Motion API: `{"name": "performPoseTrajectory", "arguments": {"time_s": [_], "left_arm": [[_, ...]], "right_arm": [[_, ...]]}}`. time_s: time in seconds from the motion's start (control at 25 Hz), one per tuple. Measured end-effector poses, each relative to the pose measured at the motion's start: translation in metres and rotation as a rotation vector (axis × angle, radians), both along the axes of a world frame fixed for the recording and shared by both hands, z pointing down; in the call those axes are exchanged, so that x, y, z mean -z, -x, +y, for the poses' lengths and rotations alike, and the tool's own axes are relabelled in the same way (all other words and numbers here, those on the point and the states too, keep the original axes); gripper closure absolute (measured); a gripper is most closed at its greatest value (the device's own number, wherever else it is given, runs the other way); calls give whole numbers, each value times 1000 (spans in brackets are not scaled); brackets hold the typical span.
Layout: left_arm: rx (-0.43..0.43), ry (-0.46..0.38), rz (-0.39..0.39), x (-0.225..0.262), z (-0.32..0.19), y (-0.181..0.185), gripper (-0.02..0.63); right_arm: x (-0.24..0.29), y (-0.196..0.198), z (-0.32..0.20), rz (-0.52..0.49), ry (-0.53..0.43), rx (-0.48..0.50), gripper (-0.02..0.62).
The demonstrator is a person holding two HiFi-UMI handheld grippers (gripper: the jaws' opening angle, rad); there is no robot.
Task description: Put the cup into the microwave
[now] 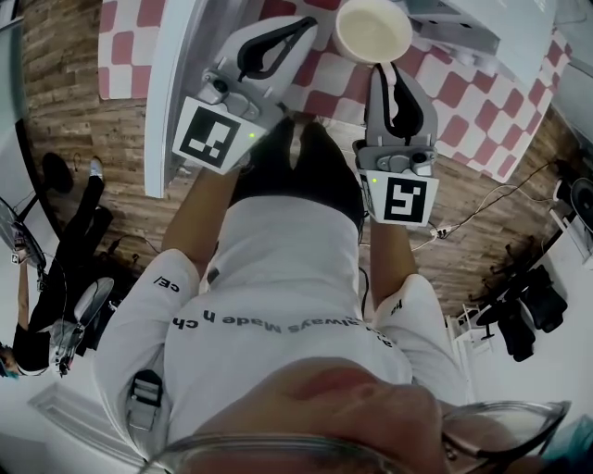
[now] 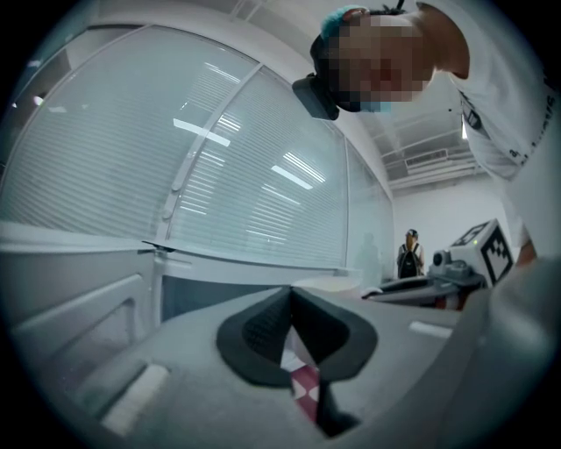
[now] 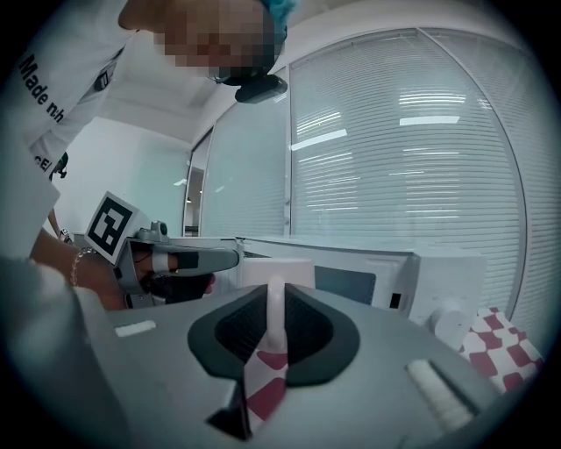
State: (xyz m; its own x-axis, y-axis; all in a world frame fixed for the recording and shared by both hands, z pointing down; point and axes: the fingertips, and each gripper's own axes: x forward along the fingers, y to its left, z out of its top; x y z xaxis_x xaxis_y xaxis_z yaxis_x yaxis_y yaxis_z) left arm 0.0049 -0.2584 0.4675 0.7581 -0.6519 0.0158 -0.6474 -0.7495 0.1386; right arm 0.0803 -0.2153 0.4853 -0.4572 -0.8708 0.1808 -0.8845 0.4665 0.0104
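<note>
Right gripper (image 1: 383,70) clamped on cup handle (image 3: 274,302) only; left gripper (image 1: 298,28) closed, empty. Risk: cup (image 1: 373,31) swivels about the thin handle and clips the microwave (image 3: 368,276) frame on entry.

Cream cup upright, held by its handle
Empty cup (image 1: 373,31) hangs over the checked table (image 1: 463,102), handle in right tongs (image 1: 382,69), near white microwave (image 3: 368,263).

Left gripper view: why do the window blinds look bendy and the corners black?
Left gripper view: the wide-angle lens bows the straight blinds and darkens the corners; bright light streaks glare on the glass. Right gripper view: the same bowing and dark corners. Head view: the floor planks curve too.
</note>
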Motion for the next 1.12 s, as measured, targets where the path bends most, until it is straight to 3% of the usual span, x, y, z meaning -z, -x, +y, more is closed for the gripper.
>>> {"name": "performPoseTrajectory", "arguments": {"time_s": [1.12], "left_arm": [[7,7,-46,-73,-60,-18,601]], "right_arm": [[-72,-5,-76,-11,10,-39,557]]}}
